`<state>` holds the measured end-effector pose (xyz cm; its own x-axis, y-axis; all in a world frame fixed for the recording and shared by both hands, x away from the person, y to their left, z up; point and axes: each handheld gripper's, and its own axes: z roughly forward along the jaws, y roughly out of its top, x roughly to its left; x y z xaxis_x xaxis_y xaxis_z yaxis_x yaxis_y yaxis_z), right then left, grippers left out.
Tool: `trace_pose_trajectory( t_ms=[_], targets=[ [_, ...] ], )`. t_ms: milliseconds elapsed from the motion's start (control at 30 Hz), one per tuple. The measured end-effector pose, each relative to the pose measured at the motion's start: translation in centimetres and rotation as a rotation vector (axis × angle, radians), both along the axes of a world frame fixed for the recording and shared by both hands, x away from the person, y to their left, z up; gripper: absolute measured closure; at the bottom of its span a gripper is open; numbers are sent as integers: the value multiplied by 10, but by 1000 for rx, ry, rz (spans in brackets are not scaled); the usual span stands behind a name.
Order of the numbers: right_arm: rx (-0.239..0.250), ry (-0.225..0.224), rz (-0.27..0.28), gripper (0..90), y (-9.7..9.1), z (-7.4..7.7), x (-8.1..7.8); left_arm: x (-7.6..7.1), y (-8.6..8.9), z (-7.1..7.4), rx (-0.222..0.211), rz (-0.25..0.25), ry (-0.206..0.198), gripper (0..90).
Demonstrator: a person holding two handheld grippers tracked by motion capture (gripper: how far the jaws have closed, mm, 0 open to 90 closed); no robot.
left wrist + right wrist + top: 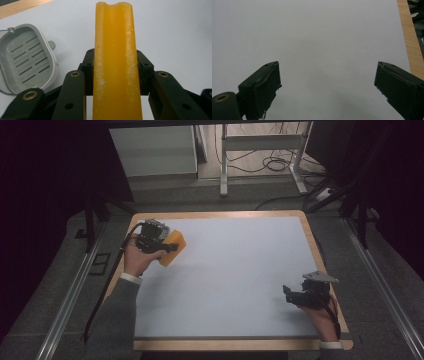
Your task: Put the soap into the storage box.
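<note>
An orange-yellow soap bar [115, 60] stands on edge between the jaws of my left gripper [115, 65], which is shut on it. From above, the left gripper [169, 247] hovers near the far left corner of the table with the soap bar [174, 249] sticking out toward the middle. A grey slotted soap dish [23, 58] lies on the table just left of the held bar. My right gripper [287, 292] rests low near the front right, jaws wide apart and open. Nothing sits between them in the right gripper view [328, 85].
The pale table top [230, 270] has a wooden rim [320, 255]. Beyond the far edge stand a white cabinet [155, 150] and a metal frame with cables [265, 160]. Dark rails run along both sides of the table.
</note>
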<state>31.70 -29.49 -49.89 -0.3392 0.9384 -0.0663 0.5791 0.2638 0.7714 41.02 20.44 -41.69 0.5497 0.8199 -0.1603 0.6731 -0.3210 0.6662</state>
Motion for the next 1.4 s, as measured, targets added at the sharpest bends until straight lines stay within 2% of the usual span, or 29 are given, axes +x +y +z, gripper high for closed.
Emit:
trace_pose_trajectory(
  t_ms=[200, 467, 667, 1200, 1400],
  targets=[
    [-3, 3, 1, 68, 0, 0, 0, 10, 6, 0, 4, 22, 15, 612],
    [-4, 6, -1, 68, 0, -1, 0, 16, 11, -1, -5, 41, 23, 612],
    [-4, -2, -5, 68, 0, -1, 0, 21, 15, -2, 13, 67, 28, 612],
    [-7, 6, -5, 68, -1, -2, 0, 38, 37, -3, -18, 125, 51, 612],
    [-9, 8, -4, 68, -1, -3, 1, 43, 46, -2, -24, 162, 48, 612]
  ],
)
